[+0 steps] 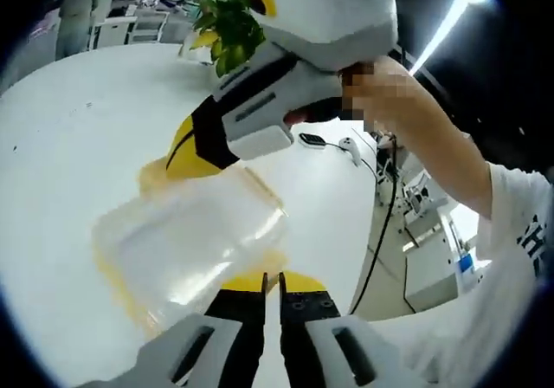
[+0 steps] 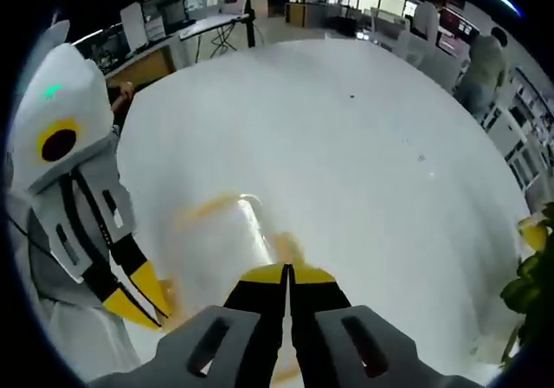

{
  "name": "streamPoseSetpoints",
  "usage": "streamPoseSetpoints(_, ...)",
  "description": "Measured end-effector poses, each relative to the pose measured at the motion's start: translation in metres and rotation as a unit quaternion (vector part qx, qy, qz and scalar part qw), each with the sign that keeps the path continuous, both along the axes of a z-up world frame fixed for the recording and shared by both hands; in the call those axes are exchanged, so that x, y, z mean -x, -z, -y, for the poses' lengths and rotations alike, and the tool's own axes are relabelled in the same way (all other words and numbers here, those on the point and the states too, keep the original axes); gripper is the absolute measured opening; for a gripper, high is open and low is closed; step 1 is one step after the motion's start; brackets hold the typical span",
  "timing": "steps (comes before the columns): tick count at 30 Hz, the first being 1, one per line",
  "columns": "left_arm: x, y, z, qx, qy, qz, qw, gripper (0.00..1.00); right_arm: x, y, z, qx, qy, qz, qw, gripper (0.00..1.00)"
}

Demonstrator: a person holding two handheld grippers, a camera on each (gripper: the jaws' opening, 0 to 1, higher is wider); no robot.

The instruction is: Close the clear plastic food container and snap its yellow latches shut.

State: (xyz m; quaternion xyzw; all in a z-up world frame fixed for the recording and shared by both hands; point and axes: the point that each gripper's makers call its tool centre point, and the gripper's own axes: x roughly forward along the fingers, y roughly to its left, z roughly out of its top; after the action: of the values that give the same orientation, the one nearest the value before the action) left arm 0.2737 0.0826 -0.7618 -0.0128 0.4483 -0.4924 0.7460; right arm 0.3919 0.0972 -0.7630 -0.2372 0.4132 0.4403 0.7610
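In the left gripper view, the clear plastic food container [image 1: 195, 245] is seen lying on the white table [image 1: 69, 145], blurred, just ahead of the left gripper [image 1: 279, 282] at about 11 o'clock from the jaw tips. Its long axis is judged to run from 8 o'clock toward 2 o'clock across the picture. A yellow latch [image 1: 251, 277] on the near edge is touched, or very nearly touched, by the jaws, which are pressed together with only a thin slit between them and nothing seen held between. At the container's far end, at about 12 o'clock, the right gripper [image 1: 186, 154] is brought down with its yellow tips against the far yellow latch [image 1: 154, 173]; whether anything is pinched there cannot be told from this side. A potted plant [image 1: 227, 26] stands farther back at 12 o'clock.

In the right gripper view, the container [image 2: 221, 241] is found at 11 o'clock, touching or just off the right gripper [image 2: 288, 275], whose jaws are likewise drawn together on nothing visible. The left gripper [image 2: 138, 297] is seen at 9 o'clock, at the container's opposite side.

The container is thus bracketed end to end, each gripper set at its own latch. The lid appears to be down, though the blur leaves it uncertain. The coming press is judged to be inward along the long axis, from both ends at once.
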Motion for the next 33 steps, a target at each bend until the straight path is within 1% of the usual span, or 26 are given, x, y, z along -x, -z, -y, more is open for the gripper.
streamPoseSetpoints(3, 0.004, 0.005, -0.001, -0.003, 0.004, -0.006, 1.0, 0.0, -0.01, 0.004, 0.0, -0.003, 0.012, 0.0, 0.9999, 0.0)
streamPoseSetpoints(5, 0.007, 0.009, -0.002, -0.006, 0.006, -0.012, 0.9999, 0.0, -0.015, 0.012, 0.001, 0.003, 0.02, -0.007, 0.9998, 0.0)
streamPoseSetpoints(8, 0.008, 0.011, -0.003, -0.012, 0.01, -0.011, 0.9998, 0.0, -0.018, 0.023, 0.005, 0.012, 0.027, -0.021, 0.9993, 0.0)
streamPoseSetpoints(10, 0.008, 0.013, -0.005, -0.015, 0.009, -0.01, 0.9998, 0.0, -0.023, 0.025, 0.006, 0.011, 0.032, -0.02, 0.9992, 0.0)
streamPoseSetpoints(13, 0.008, 0.017, -0.006, -0.015, 0.007, -0.011, 0.9998, 0.0, -0.023, 0.027, 0.007, 0.009, 0.035, -0.031, 0.9989, 0.0)
streamPoseSetpoints(15, 0.009, 0.022, -0.006, -0.018, 0.006, -0.016, 0.9997, 0.0, -0.024, 0.028, 0.009, 0.014, 0.035, -0.031, 0.9988, 0.0)
streamPoseSetpoints(18, 0.009, 0.031, -0.007, -0.033, 0.012, -0.011, 0.9993, 0.0, -0.024, 0.028, 0.01, 0.014, 0.035, -0.031, 0.9988, 0.0)
streamPoseSetpoints(20, 0.011, 0.032, -0.005, -0.032, 0.014, -0.014, 0.9993, 0.0, -0.024, 0.028, 0.01, 0.013, 0.035, -0.031, 0.9988, 0.0)
streamPoseSetpoints(22, 0.012, 0.031, -0.004, -0.033, 0.016, -0.008, 0.9993, 0.0, -0.023, 0.028, 0.01, 0.013, 0.034, -0.03, 0.9989, 0.0)
streamPoseSetpoints(23, 0.013, 0.03, -0.003, -0.033, 0.019, -0.002, 0.9993, 0.0, -0.023, 0.028, 0.01, 0.013, 0.033, -0.029, 0.9989, 0.0)
streamPoseSetpoints(25, 0.015, 0.021, -0.001, -0.027, 0.039, 0.016, 0.9988, 0.0, -0.022, 0.027, 0.011, 0.013, 0.031, -0.029, 0.999, 0.0)
streamPoseSetpoints(26, 0.016, 0.016, 0.0, -0.022, 0.044, 0.02, 0.9986, 0.0, -0.022, 0.025, 0.012, 0.013, 0.03, -0.028, 0.9991, 0.0)
streamPoseSetpoints(28, 0.01, 0.001, 0.003, -0.006, 0.049, 0.054, 0.9973, 0.03, -0.021, 0.022, 0.014, 0.012, 0.027, -0.027, 0.9992, 0.01)
streamPoseSetpoints(29, 0.004, -0.005, 0.002, -0.008, 0.047, 0.078, 0.9958, 0.08, -0.021, 0.02, 0.014, 0.01, 0.026, -0.026, 0.9993, 0.01)
streamPoseSetpoints(30, 0.001, -0.008, 0.001, -0.009, 0.052, 0.097, 0.9939, 0.13, -0.021, 0.017, 0.013, 0.006, 0.026, -0.025, 0.9993, 0.01)
streamPoseSetpoints(31, -0.004, -0.011, 0.002, -0.007, 0.054, 0.121, 0.9912, 0.16, -0.021, 0.015, 0.013, 0.005, 0.026, -0.024, 0.9994, 0.02)
streamPoseSetpoints(32, -0.009, -0.014, 0.001, -0.01, 0.057, 0.151, 0.9868, 0.16, -0.021, 0.014, 0.013, 0.004, 0.024, -0.023, 0.9994, 0.02)
streamPoseSetpoints(33, -0.012, -0.014, 0.0, -0.014, 0.055, 0.163, 0.985, 0.16, -0.02, 0.012, 0.012, 0.005, 0.021, -0.024, 0.9995, 0.03)
